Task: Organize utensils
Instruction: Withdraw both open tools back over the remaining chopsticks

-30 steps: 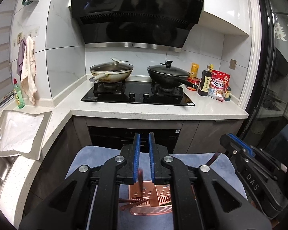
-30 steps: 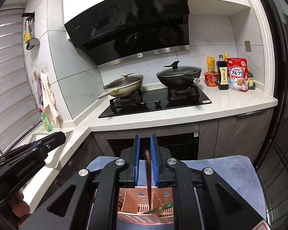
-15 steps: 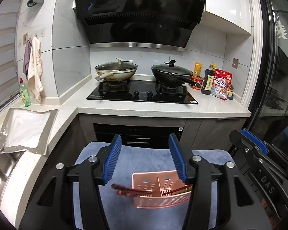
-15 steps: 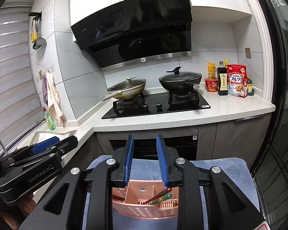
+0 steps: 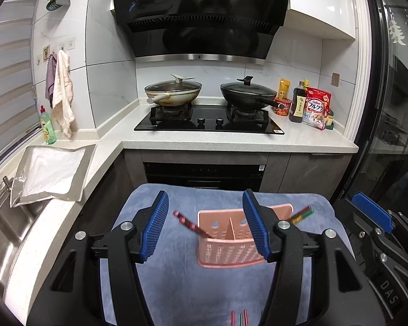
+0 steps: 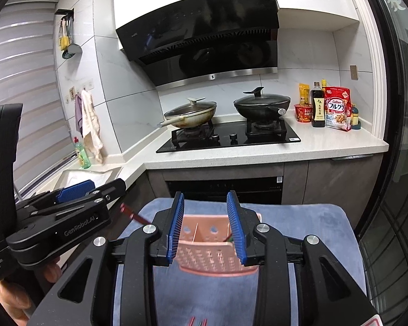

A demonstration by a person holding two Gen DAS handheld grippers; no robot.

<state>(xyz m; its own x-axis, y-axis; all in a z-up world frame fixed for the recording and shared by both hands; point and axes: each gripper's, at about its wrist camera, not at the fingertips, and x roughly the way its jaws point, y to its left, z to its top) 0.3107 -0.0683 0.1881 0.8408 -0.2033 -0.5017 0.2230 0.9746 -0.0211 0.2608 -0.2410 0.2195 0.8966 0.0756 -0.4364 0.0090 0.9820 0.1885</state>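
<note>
A pink perforated utensil basket [image 5: 225, 247] stands on a blue towel [image 5: 182, 279]; it also shows in the right wrist view [image 6: 206, 255]. Red chopsticks [image 5: 189, 224] lean out of its left compartment. Red and green chopsticks [image 5: 302, 214] lean out to the right. My left gripper [image 5: 204, 225] is open and empty above the basket. My right gripper [image 6: 206, 225] is open and empty above the basket. Tips of more chopsticks [image 5: 239, 317] lie on the towel at the near edge.
A counter [image 5: 299, 141] with a black hob [image 5: 209, 123], two lidded pans [image 5: 174, 92] and food packs [image 5: 317, 110] stands behind. A sink [image 5: 2, 225] and a tray [image 5: 51, 171] are at the left. A glass door [image 5: 394, 135] is at the right.
Both grippers have opened and let go of their chopsticks, which now rest in the basket. Both grippers have pulled back and up from the basket.
</note>
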